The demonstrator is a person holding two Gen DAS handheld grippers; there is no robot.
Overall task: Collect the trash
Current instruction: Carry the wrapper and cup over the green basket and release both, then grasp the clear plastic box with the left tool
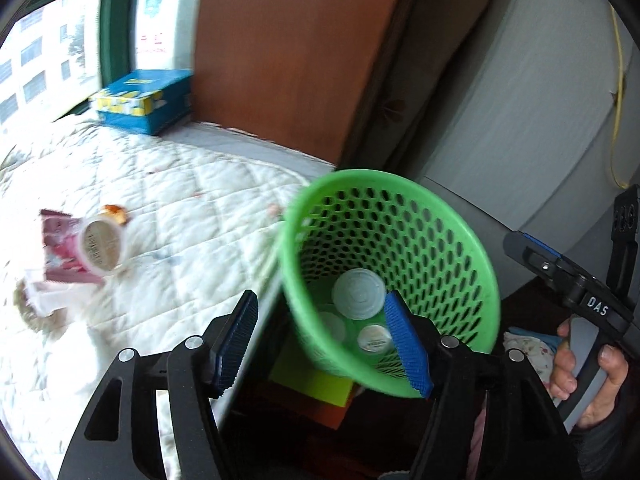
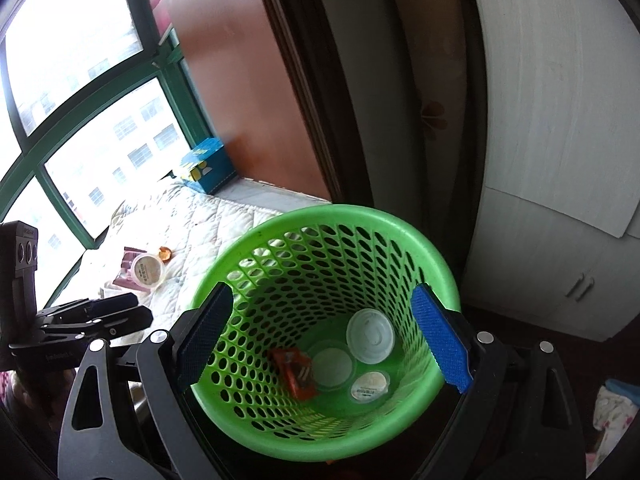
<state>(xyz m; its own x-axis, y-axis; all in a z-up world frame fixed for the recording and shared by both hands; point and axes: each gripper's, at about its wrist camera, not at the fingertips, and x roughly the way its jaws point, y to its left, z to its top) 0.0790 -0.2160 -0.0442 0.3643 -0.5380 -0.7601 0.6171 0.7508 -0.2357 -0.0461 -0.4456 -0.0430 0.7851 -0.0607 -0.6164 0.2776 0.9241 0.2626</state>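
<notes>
The right gripper is clamping the green basket across its rim, pads spread wide and pressing the outside of the wall on both sides, holding it tilted with its mouth facing up and toward the cameras; its long axis is running from that rim down and away to the base. Inside the basket, on the base, a white lid, two smaller round lids and an orange wrapper are lying. The left gripper is hanging just at the near rim of the basket with its jaws apart and nothing between them, so a drop looks finished. More trash is waiting on the white quilt left of the basket: a round cup lying on its side, its flat end facing the basket, on a pink packet, with an orange scrap just beyond. For the next pick, I would be keeping the basket steady and close to the quilt edge, and squeezing the cup across its round body.
</notes>
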